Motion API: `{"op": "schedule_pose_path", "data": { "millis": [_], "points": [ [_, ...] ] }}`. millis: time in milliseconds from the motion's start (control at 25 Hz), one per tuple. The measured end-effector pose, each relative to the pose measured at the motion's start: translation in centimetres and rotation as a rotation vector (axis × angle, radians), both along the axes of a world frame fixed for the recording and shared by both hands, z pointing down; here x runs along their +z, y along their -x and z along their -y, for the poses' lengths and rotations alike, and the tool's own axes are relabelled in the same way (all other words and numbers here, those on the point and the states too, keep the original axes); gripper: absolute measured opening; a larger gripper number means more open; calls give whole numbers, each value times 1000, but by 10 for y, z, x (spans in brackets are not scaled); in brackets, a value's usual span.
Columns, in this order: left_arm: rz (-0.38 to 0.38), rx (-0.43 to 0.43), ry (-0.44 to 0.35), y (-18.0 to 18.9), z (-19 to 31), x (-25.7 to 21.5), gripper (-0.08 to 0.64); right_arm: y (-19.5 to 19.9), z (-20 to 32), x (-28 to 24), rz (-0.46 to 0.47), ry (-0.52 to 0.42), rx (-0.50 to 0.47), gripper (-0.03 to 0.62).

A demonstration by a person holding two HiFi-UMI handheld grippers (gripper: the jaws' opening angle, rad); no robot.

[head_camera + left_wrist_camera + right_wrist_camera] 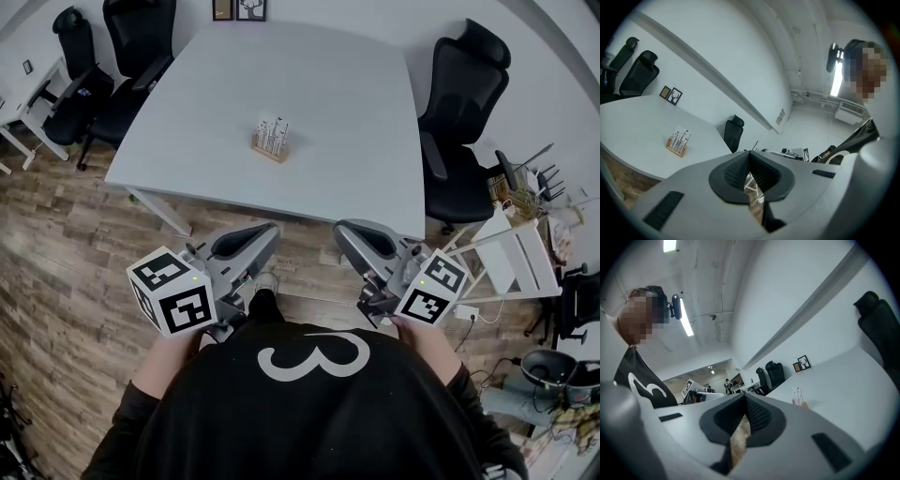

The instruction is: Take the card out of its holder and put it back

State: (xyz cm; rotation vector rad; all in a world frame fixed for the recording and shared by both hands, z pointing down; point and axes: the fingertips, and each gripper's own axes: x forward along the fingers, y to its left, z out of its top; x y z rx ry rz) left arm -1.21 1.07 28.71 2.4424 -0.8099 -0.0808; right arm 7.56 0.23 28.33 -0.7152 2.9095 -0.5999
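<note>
Left gripper (pixel 261 236) and right gripper (pixel 352 232) hang closed, empty; at 12 o'clock on the table (pixel 337 84) the card (pixel 273 131) stands in its holder (pixel 268 151), likely light, flimsy, best pinched at its top edge

The left gripper (pixel 749 155) fills the lower frame, jaws together and empty. At mid-left, the card (pixel 681 137) stands in its holder (pixel 675 149) on the table (pixel 633 124).

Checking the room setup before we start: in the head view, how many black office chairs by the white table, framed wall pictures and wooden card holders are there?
Black high-backed office chairs: 3
Small framed wall pictures: 2
Wooden card holder with white cards: 1
Total: 6
</note>
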Motion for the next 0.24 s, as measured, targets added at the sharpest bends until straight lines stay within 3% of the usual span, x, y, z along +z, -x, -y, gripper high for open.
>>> {"op": "schedule_pose_path", "data": {
  "millis": [240],
  "points": [
    [1, -5, 9, -3, 14, 4, 11, -1, 10, 4, -8, 3, -15, 8]
  ]
}}
